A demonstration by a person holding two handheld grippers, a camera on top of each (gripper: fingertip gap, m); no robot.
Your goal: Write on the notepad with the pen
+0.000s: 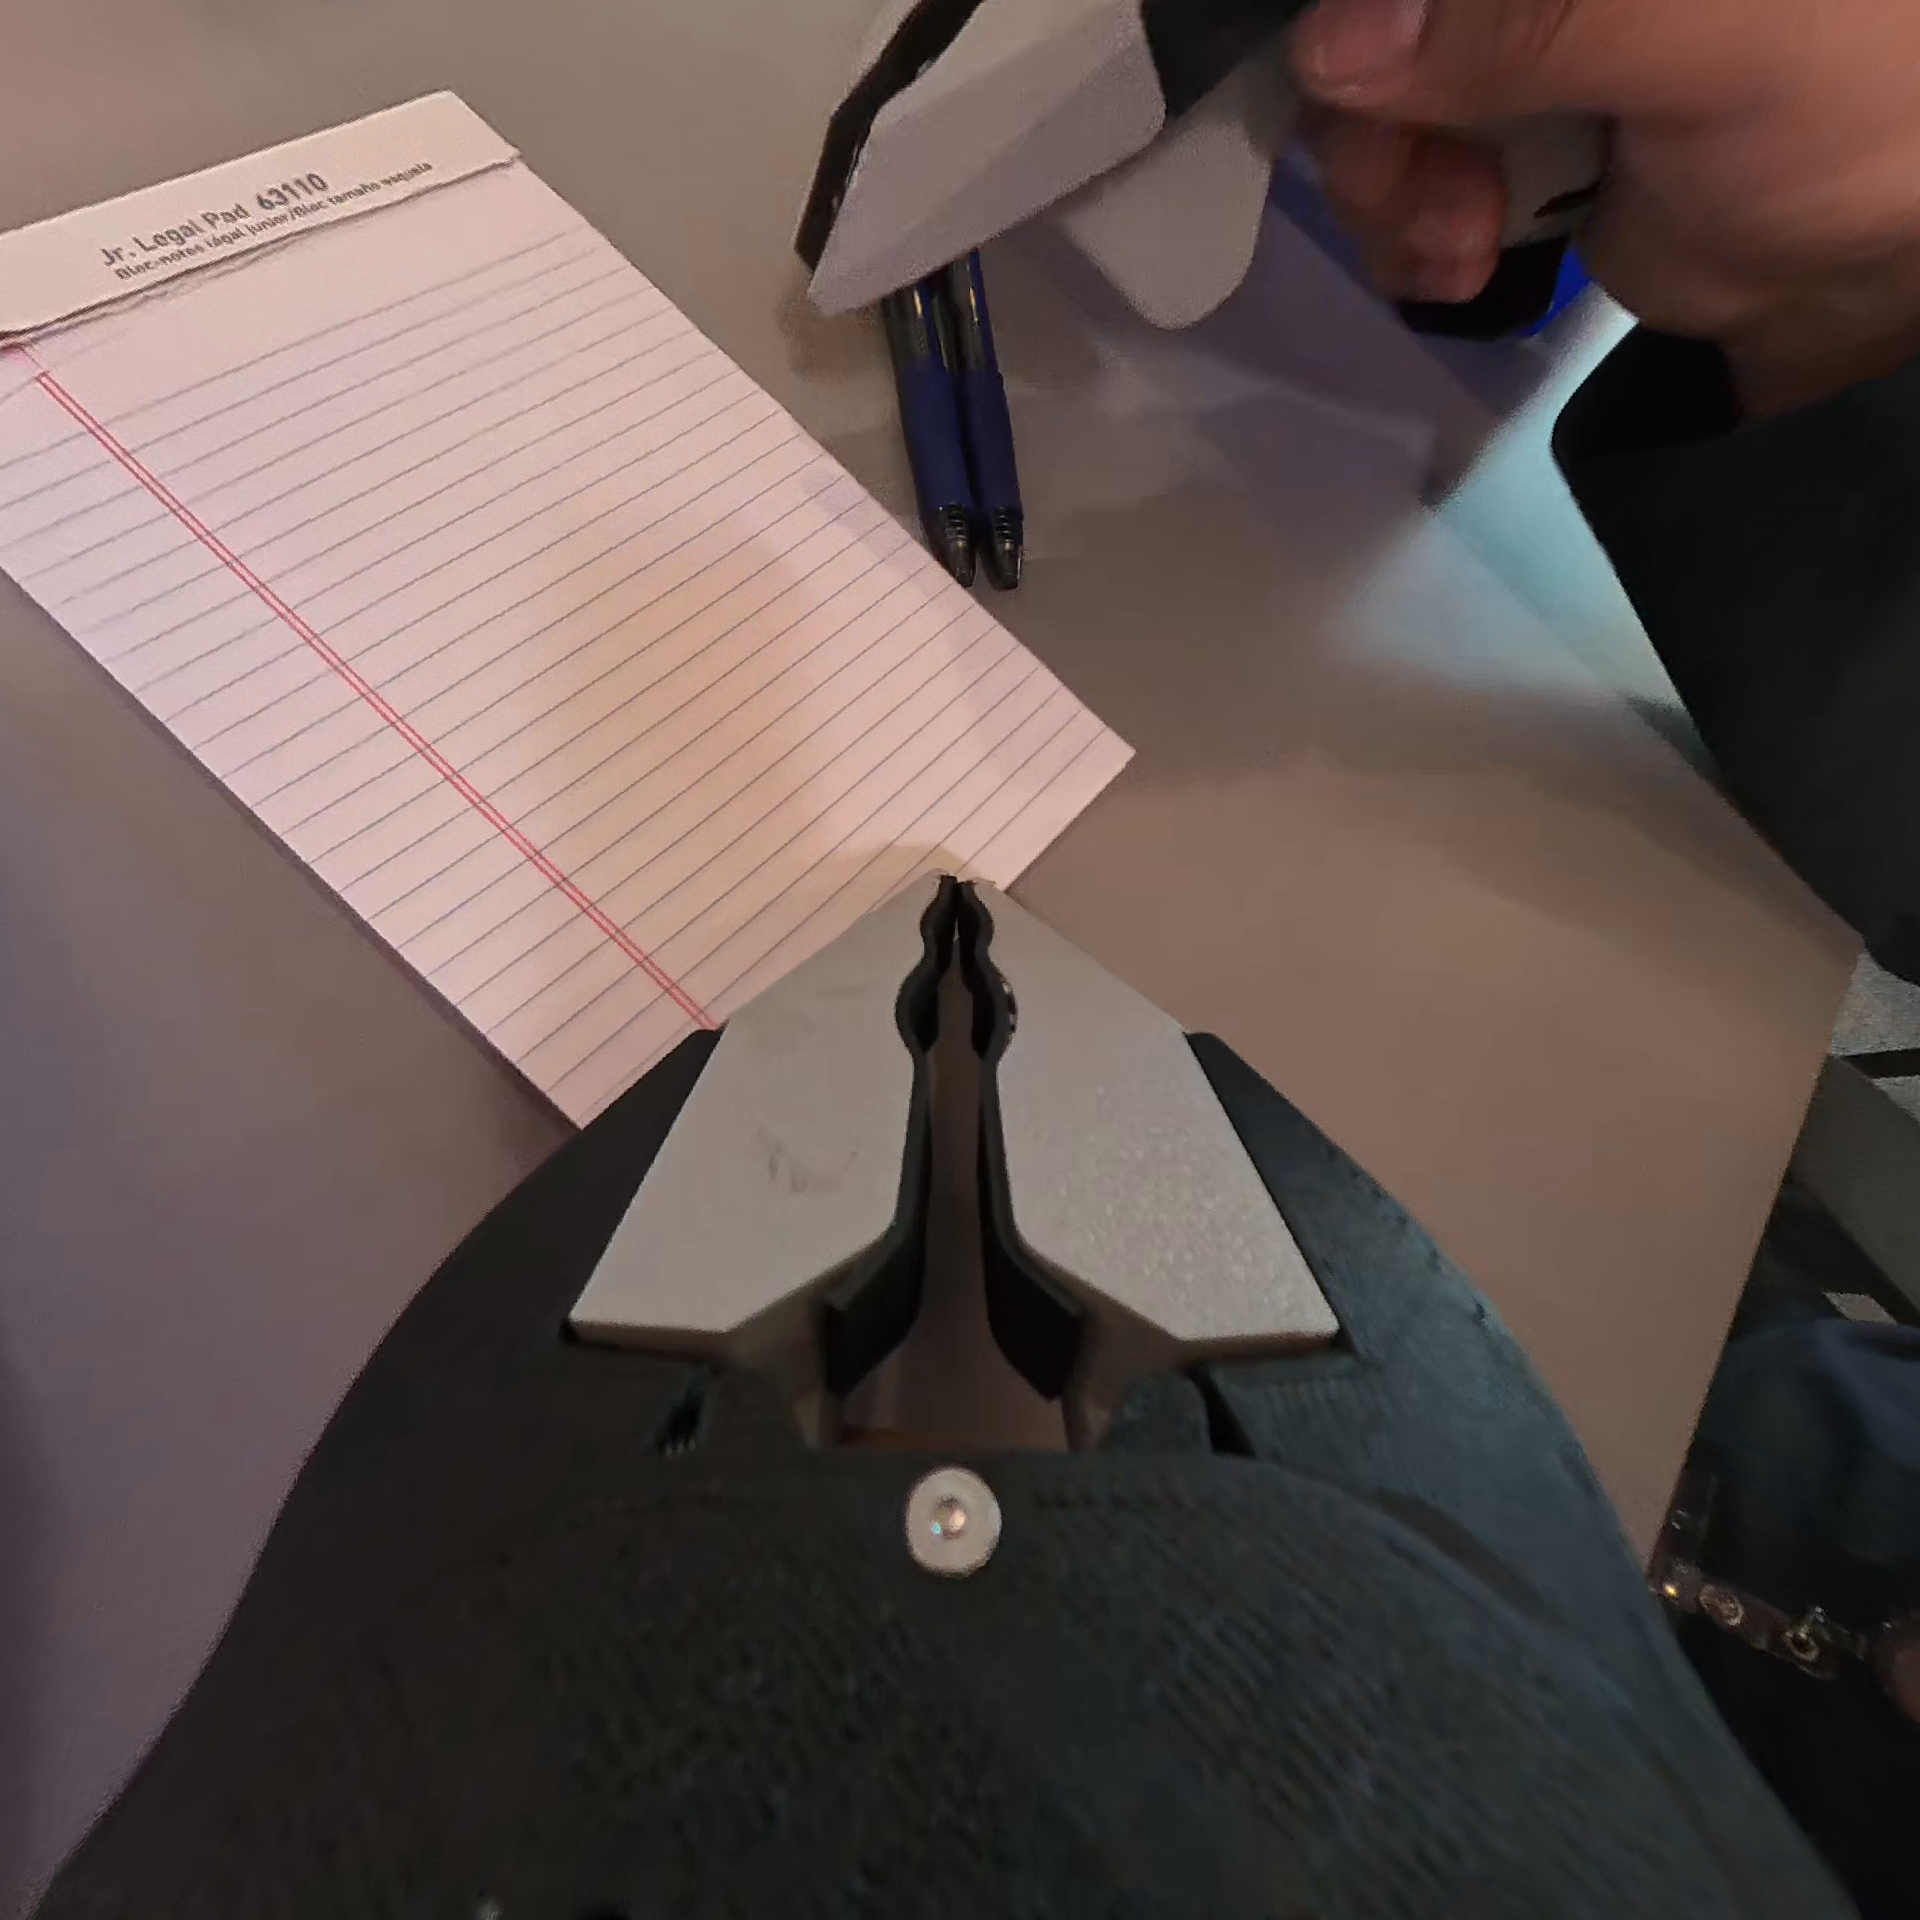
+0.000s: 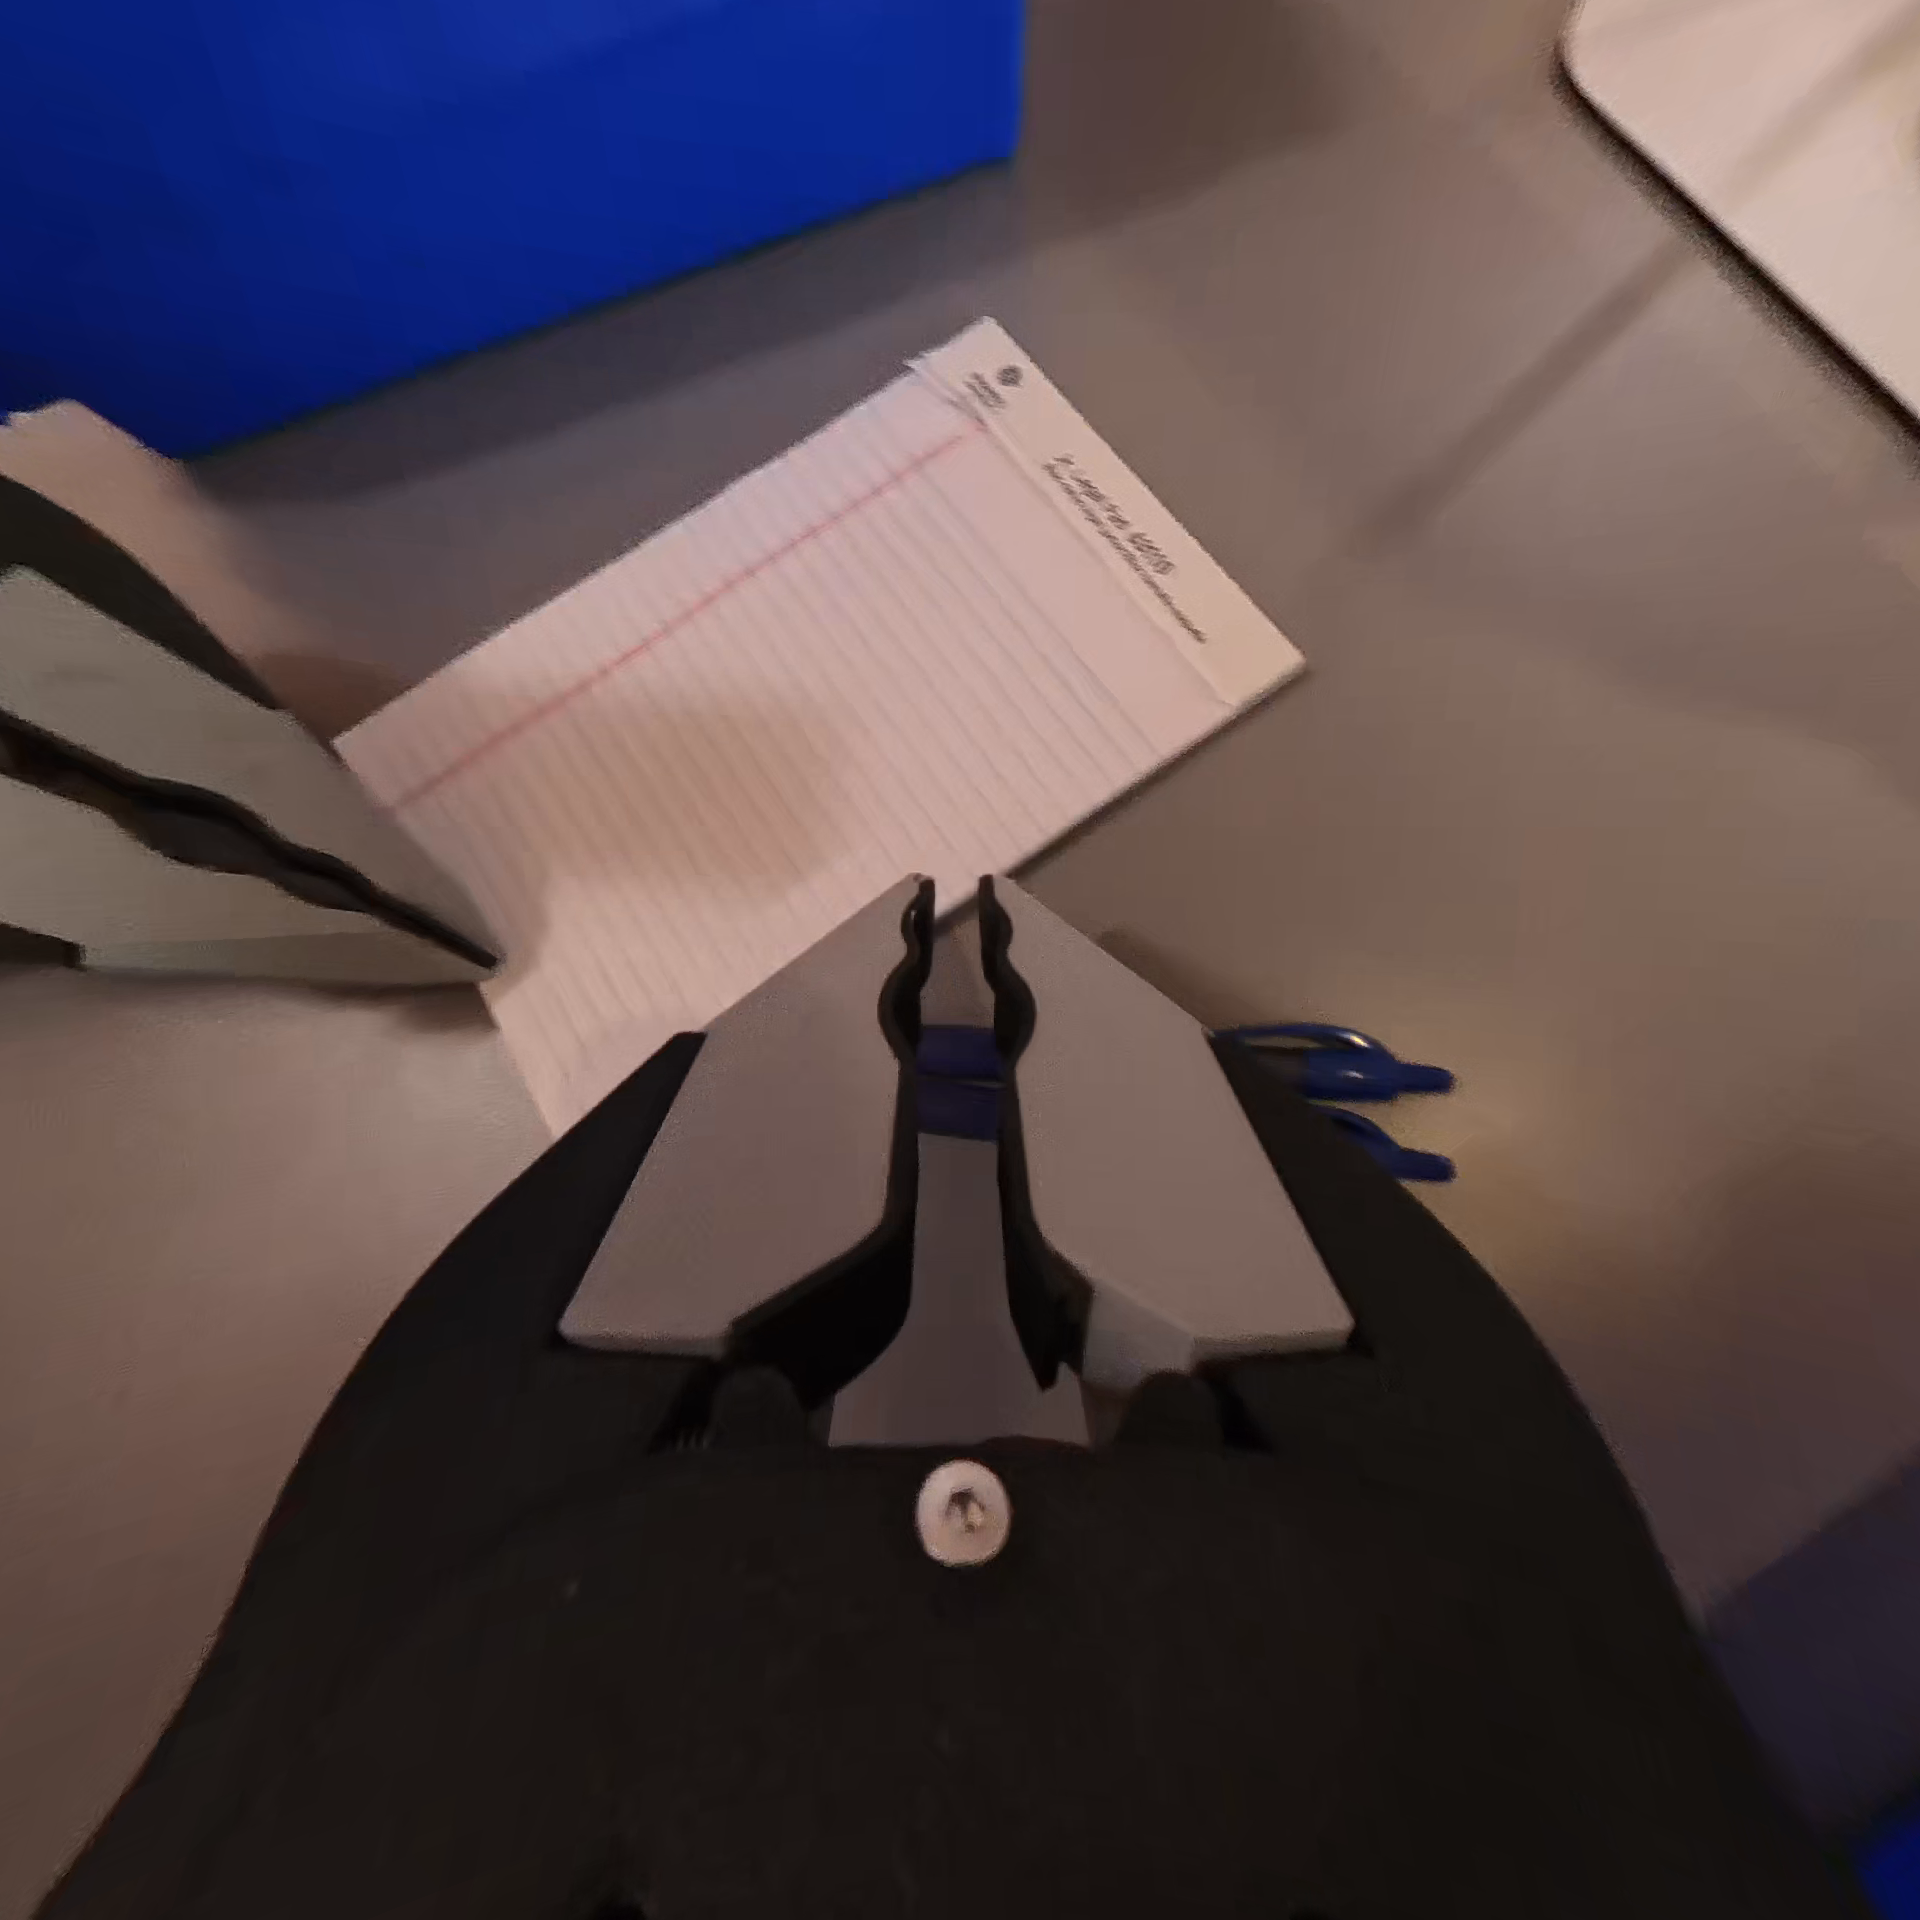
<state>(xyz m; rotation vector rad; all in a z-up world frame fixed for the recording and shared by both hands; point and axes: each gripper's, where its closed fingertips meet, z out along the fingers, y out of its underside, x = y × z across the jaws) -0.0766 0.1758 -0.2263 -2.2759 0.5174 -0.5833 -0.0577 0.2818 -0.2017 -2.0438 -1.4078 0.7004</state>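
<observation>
While hidden elsewhere, the blue box (image 2: 499,197) shows beyond the notepad (image 2: 831,675).

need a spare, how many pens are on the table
2. Left pen and right pen lie touching, side by side, right of the notepad, under the right tongs.

— What fills the frame?
— A grey tabletop (image 2: 1507,831), dimly lit, with a blue box (image 2: 468,187) at upper left.
— And upper right?
— A pale, rounded-cornered object (image 2: 1787,156), blurred.
</observation>
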